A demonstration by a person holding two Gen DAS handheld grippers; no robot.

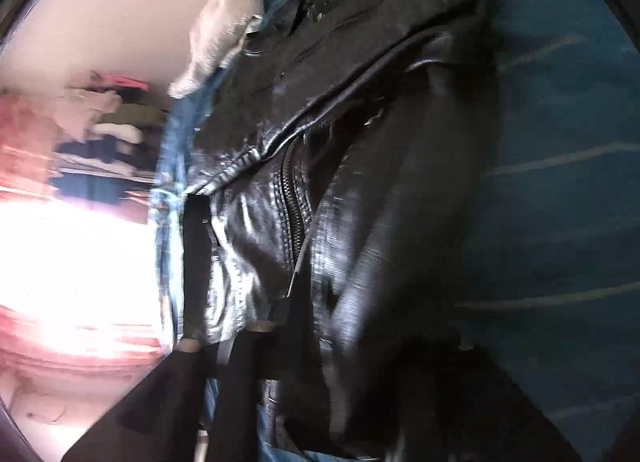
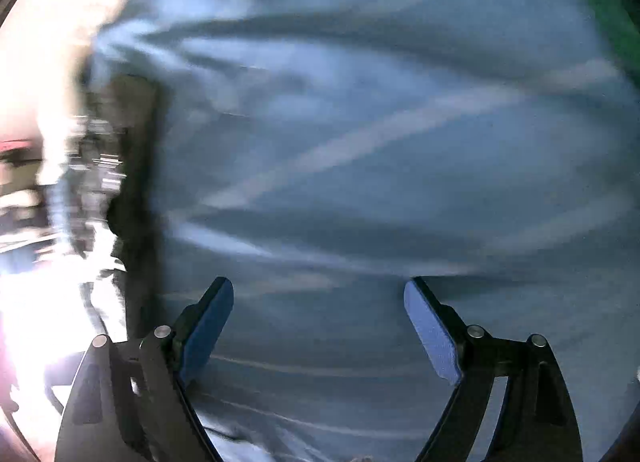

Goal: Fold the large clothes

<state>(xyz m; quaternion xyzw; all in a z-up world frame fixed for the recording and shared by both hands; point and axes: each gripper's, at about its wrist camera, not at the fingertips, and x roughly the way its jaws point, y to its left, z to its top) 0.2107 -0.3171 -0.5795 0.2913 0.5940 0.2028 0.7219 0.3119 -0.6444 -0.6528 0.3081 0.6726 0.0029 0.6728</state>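
A black leather jacket (image 1: pixel 360 165) with a metal zipper lies on a blue striped bedsheet (image 1: pixel 560 141) and fills the middle of the left wrist view. My left gripper (image 1: pixel 248 342) is at the bottom of that view, its dark fingers buried in the jacket's lower edge; it looks shut on the jacket. In the right wrist view my right gripper (image 2: pixel 318 294) is open and empty, blue pads (image 2: pixel 208 326) wide apart over the bedsheet (image 2: pixel 360 141). A dark edge of the jacket (image 2: pixel 136 181) shows blurred at the left.
A white cloth (image 1: pixel 216 37) lies at the jacket's far end. A pile of mixed clothes (image 1: pixel 104 117) sits beyond the bed's left edge. Bright glare fills the left side of both views. Both views are blurred by motion.
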